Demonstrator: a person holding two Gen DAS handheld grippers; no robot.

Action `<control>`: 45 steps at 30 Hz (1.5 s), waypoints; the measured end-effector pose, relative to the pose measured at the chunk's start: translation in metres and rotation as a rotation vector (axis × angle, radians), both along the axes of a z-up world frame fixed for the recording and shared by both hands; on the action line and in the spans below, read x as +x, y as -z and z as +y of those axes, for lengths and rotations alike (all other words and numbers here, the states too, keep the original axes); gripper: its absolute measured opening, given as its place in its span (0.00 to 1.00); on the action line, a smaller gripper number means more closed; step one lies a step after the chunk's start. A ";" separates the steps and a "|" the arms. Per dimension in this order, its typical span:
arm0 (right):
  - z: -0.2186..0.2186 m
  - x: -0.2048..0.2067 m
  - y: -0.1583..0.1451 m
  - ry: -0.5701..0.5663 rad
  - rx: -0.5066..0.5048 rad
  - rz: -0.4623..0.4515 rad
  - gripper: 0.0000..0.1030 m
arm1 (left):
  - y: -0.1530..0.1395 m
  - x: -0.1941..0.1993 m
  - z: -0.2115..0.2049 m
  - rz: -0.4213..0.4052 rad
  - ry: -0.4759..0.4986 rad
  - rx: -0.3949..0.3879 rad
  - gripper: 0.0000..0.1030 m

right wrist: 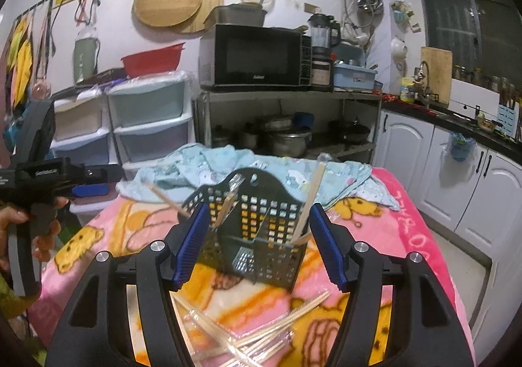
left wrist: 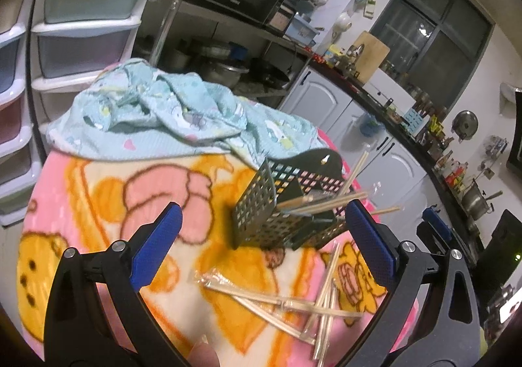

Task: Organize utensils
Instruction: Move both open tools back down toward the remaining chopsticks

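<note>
Pink cartoon blanket covers the table, soft and rumpled, so nothing on it sits firm. Teal cloth is bunched at 12 o'clock behind the work area.

Black perforated utensil caddy stands mid-table, upright. Judged light, thin plastic, slightly flexible, likely to slide or tip on the fleece if pushed. A few chopsticks and a fork lean out of it at odd angles.

Right gripper: jaws apart, flanking the caddy at 9 and 3, pads close to its sides; can't tell if they touch, no squeeze visible. Best hold if needed: low across the side walls, not the arched back.

Left gripper: jaws wide apart, nothing between them, hanging above the blanket with the caddy at 12 to 1 o'clock and the loose pile at 5 to 6. Also seen in the right view at 9 o'clock, in a hand.

Loose chopsticks: scattered heap on the blanket just in front of the caddy, crossing each other, some apparently in clear wrappers. Judged light, stiff, thin, round-ish and slippery in film; they will roll and scissor. Take one or a pair mid-length, pads across the shaft, pressing slightly into the blanket.

In the way: sticks leaning out of the caddy at 1 to 3 o'clock cross the drop path; overlapped pile makes singling one out awkward. Microwave, drawers, counters well apart, no concern.
</note>
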State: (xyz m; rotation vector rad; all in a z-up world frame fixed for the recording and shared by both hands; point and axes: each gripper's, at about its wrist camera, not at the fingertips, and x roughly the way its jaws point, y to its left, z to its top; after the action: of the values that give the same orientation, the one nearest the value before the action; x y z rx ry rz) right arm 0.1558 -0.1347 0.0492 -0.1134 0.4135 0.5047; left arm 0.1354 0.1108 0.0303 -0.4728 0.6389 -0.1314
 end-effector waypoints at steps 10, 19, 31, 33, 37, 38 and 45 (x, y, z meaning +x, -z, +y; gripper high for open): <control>0.013 -0.011 0.018 -0.056 -0.067 0.059 0.60 | 0.023 -0.005 -0.003 0.066 0.005 0.013 0.89; 0.026 -0.022 0.041 -0.122 -0.161 0.105 0.60 | 0.042 -0.007 -0.008 0.117 0.012 0.025 0.89; 0.049 -0.019 0.088 -0.221 -0.311 0.239 0.59 | 0.080 -0.003 -0.002 0.223 0.002 -0.009 0.89; 0.053 -0.019 0.097 -0.237 -0.339 0.251 0.59 | 0.088 -0.001 -0.001 0.247 -0.001 -0.026 0.89; 0.062 -0.016 0.117 -0.249 -0.409 0.284 0.53 | 0.104 0.002 0.003 0.287 -0.014 -0.061 0.81; 0.063 -0.015 0.121 -0.252 -0.425 0.291 0.52 | 0.107 0.002 0.004 0.295 -0.014 -0.074 0.78; 0.071 -0.010 0.137 -0.270 -0.498 0.306 0.50 | 0.121 0.010 0.001 0.329 0.007 -0.141 0.67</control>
State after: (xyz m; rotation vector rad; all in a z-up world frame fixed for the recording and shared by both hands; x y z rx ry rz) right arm 0.1459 -0.0634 -0.0876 -0.5832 0.8267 0.6795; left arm 0.1457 0.1114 -0.0908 -0.6355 0.9583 -0.1064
